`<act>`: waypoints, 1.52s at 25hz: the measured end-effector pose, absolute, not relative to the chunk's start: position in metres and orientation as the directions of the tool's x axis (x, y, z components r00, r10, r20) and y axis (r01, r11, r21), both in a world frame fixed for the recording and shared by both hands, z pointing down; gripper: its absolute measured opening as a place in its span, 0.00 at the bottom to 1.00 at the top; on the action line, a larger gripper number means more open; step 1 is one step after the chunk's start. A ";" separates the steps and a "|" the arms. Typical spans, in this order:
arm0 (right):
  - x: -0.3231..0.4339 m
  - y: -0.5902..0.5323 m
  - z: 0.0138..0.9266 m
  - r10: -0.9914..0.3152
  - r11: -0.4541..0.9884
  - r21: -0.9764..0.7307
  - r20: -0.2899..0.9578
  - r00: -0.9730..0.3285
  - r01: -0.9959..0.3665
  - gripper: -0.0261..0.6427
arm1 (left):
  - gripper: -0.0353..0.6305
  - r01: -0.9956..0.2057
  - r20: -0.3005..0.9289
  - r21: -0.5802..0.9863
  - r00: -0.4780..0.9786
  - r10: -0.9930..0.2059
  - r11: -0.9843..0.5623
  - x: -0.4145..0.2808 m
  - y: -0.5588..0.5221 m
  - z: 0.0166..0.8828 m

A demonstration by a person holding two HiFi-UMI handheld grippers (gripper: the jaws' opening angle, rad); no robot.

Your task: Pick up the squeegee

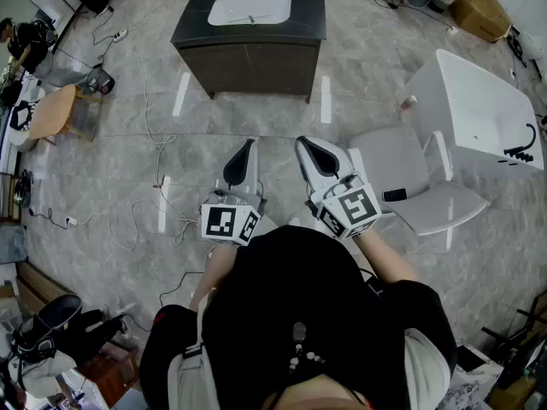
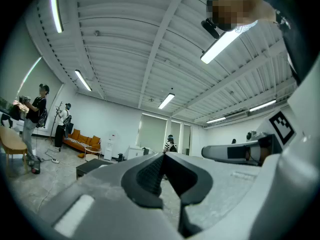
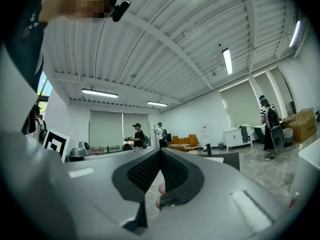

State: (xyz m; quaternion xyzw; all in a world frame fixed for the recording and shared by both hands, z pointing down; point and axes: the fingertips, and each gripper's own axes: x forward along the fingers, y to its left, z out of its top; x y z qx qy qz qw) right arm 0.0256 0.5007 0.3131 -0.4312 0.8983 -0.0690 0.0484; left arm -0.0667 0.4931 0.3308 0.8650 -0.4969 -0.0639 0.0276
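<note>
I cannot make out a squeegee in any view. In the head view both grippers are held level in front of the person's body, side by side and pointing at the vanity cabinet (image 1: pixel 248 58). My left gripper (image 1: pixel 250 142) has its jaws together with nothing between them; its tips (image 2: pixel 164 154) meet in the left gripper view. My right gripper (image 1: pixel 301 141) is also shut and empty, and its pads touch at the tip (image 3: pixel 160 150). In the left gripper view the right gripper (image 2: pixel 235 151) shows at the right.
A dark vanity with a white sink (image 1: pixel 249 9) stands ahead on the grey stone floor. A white chair (image 1: pixel 410 186) with a small dark object (image 1: pixel 395 195) on its seat and a white bathtub (image 1: pixel 479 114) stand to the right. Cables (image 1: pixel 154 169) trail at the left. People stand around the room.
</note>
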 end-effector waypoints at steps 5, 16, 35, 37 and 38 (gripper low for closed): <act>0.034 0.499 0.318 -0.779 0.622 -0.159 -0.027 -0.626 -0.767 0.04 | 0.06 -0.862 -0.088 0.123 0.484 -0.871 -0.492 -0.058 0.493 0.333; 0.038 0.492 0.320 -0.767 0.637 -0.153 -0.024 -0.642 -0.755 0.04 | 0.06 -0.872 -0.080 0.114 0.469 -0.880 -0.475 -0.053 0.488 0.335; 0.031 0.468 0.341 -0.762 0.636 -0.170 0.019 -0.647 -0.753 0.04 | 0.06 -0.900 -0.071 0.141 0.406 -0.911 -0.412 -0.080 0.465 0.352; 0.032 0.460 0.343 -0.771 0.623 -0.169 0.028 -0.636 -0.764 0.04 | 0.06 -0.897 -0.067 0.148 0.411 -0.909 -0.417 -0.081 0.456 0.356; 0.032 0.455 0.345 -0.777 0.615 -0.169 0.034 -0.629 -0.770 0.04 | 0.06 -0.895 -0.065 0.152 0.414 -0.908 -0.419 -0.081 0.451 0.358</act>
